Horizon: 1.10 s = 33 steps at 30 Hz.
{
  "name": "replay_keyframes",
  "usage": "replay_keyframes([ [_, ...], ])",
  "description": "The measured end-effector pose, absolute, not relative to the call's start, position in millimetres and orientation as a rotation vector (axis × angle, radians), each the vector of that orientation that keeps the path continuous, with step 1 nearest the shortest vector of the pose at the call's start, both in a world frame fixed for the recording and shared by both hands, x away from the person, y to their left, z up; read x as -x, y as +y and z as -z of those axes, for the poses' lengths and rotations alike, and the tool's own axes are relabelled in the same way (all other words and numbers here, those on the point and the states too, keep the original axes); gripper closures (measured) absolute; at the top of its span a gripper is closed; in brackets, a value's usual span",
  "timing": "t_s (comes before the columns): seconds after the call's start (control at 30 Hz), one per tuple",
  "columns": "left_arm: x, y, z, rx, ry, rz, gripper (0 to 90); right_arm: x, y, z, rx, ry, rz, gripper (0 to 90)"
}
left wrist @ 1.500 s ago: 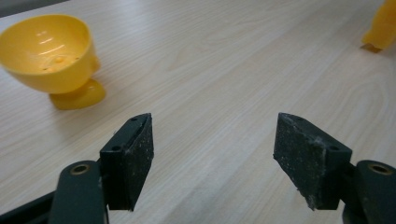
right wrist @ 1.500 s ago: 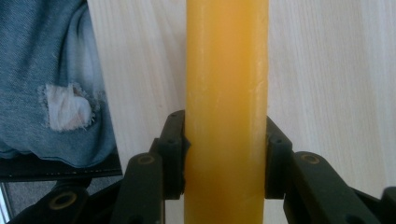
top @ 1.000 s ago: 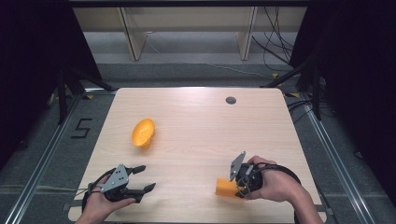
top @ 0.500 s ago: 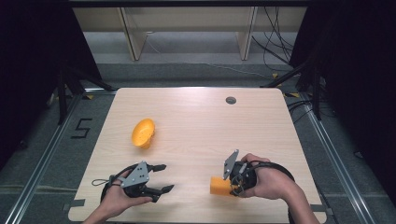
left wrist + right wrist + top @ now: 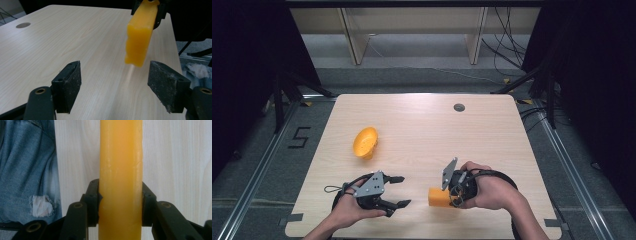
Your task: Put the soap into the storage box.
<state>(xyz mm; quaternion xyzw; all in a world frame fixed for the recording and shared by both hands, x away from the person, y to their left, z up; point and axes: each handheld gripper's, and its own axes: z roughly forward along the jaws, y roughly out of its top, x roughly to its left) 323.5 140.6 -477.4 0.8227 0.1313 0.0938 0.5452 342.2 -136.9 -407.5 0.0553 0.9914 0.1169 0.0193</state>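
My right gripper (image 5: pixel 448 196) is shut on an orange block (image 5: pixel 438 197) near the table's front edge, right of centre. In the right gripper view both pads press the sides of the orange block (image 5: pixel 120 170), which stands on edge between them. My left gripper (image 5: pixel 404 191) is open, its jaws pointing right toward the block, a short gap away. In the left gripper view the block (image 5: pixel 138 35) hangs just beyond the wide-apart pads (image 5: pixel 68 85), apart from them. An orange bowl (image 5: pixel 365 142) lies tilted on the table's left half.
The wooden table (image 5: pixel 492 140) has a round grey grommet (image 5: pixel 459 107) at the back, also the grommet (image 5: pixel 23 25) at far left. A person's denim trouser leg (image 5: pixel 25 170) lies beyond the table's front edge. Shelving legs and cables stand on the floor behind.
My left gripper has moved to the right, toward the block. My right gripper has shifted slightly left with the block still in it. The bowl has not moved.
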Motion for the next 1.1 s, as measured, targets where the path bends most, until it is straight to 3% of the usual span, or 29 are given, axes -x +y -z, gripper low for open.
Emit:
replay_keyframes([
  [0.83,-321.2,97.1,477.5,-1.991,0.146,-0.122,36.1,-344.3,-119.6,409.0,-0.069,3.076,-0.408,61.8],
  [1.1,-324.4,96.0,481.2,-1.986,0.15,-0.118,45.1,-340.8,-117.2,407.1,-0.102,3.08,-0.379,61.7],
])
